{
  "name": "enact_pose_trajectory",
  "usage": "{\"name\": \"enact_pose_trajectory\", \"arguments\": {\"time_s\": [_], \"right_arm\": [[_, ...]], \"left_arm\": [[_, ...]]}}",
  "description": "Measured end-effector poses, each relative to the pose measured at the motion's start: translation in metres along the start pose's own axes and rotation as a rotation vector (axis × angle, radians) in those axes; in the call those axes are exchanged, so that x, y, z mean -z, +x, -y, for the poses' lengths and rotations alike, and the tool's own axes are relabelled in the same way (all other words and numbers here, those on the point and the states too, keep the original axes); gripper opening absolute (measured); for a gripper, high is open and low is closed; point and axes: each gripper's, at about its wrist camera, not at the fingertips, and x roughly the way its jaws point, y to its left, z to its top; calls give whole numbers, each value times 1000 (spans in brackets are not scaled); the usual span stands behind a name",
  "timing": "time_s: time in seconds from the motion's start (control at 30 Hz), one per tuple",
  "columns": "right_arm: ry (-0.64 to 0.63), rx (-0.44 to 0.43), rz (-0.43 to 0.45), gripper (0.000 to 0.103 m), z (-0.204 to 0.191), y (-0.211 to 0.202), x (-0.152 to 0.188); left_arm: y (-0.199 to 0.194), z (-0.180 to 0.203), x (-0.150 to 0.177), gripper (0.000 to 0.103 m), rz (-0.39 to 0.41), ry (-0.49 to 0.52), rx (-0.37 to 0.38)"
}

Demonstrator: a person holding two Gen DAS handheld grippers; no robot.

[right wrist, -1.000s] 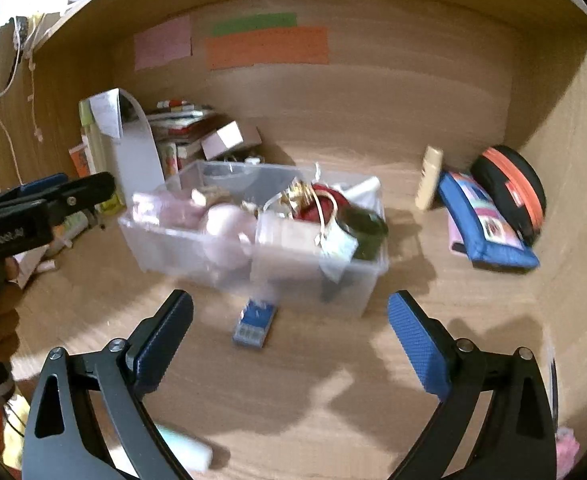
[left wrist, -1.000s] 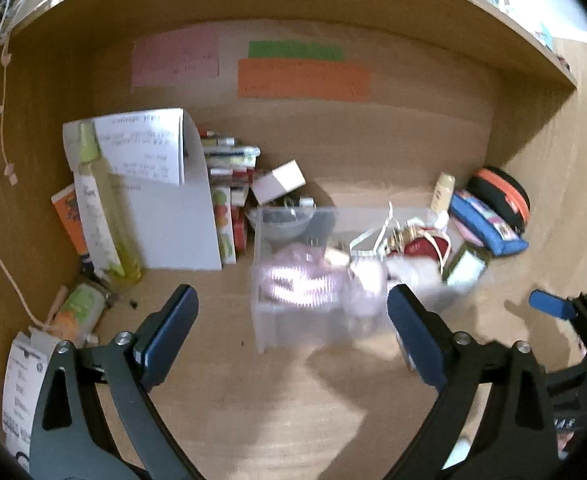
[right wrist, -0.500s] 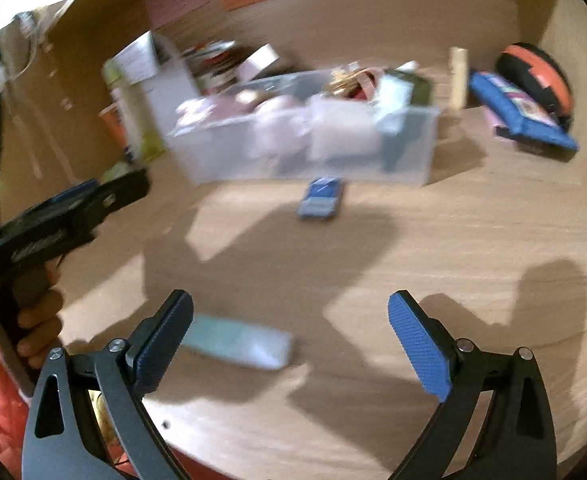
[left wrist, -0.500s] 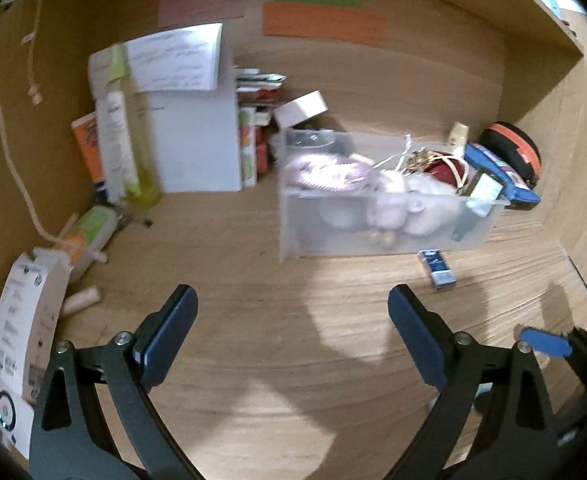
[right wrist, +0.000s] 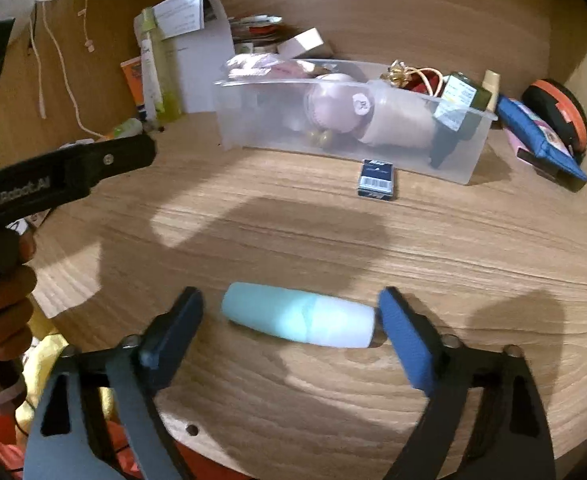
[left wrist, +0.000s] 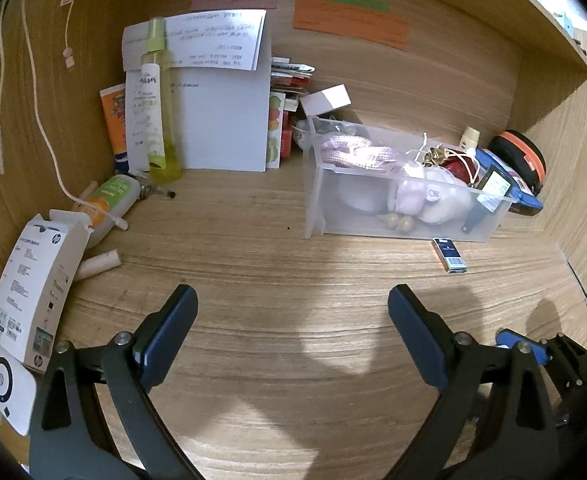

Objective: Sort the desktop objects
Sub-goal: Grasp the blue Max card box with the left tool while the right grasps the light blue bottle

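Lowered, the wide-open right claw point(right wrist: 289, 326) now straddles the teal tube point(right wrist: 298, 319); left claw point(left wrist: 291, 334) open, empty.

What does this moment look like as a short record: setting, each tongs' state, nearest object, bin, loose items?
setting: wooden desk alcove
right tongs: open, straddling the pale teal tube lying flat
left tongs: open, empty, over bare desk
bin: clear plastic bin, already holding several things
loose: small dark blue box in front of the bin
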Motion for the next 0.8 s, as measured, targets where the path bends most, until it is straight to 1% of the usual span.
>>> {"name": "enact_pose_trajectory", "arguments": {"time_s": [0.13, 0.27, 0.37, 0.5, 0.63, 0.8], "right_arm": [[21, -14, 8, 71, 7, -1, 1], [52, -9, 19, 71, 20, -4, -1], [93, 17, 39, 71, 40, -11, -3], [141, 52, 65, 71, 68, -22, -6], [173, 85, 91, 71, 97, -32, -11], [215, 105, 114, 71, 133, -40, -16]], "left_arm": [[1, 9, -2, 97, 10, 19, 17], [7, 29, -5, 97, 6, 55, 30], [13, 45, -9, 97, -12, 74, 40], [23, 71, -15, 97, -41, 125, 104], [33, 97, -21, 97, -46, 152, 130], [61, 119, -34, 97, -123, 126, 185]]}}
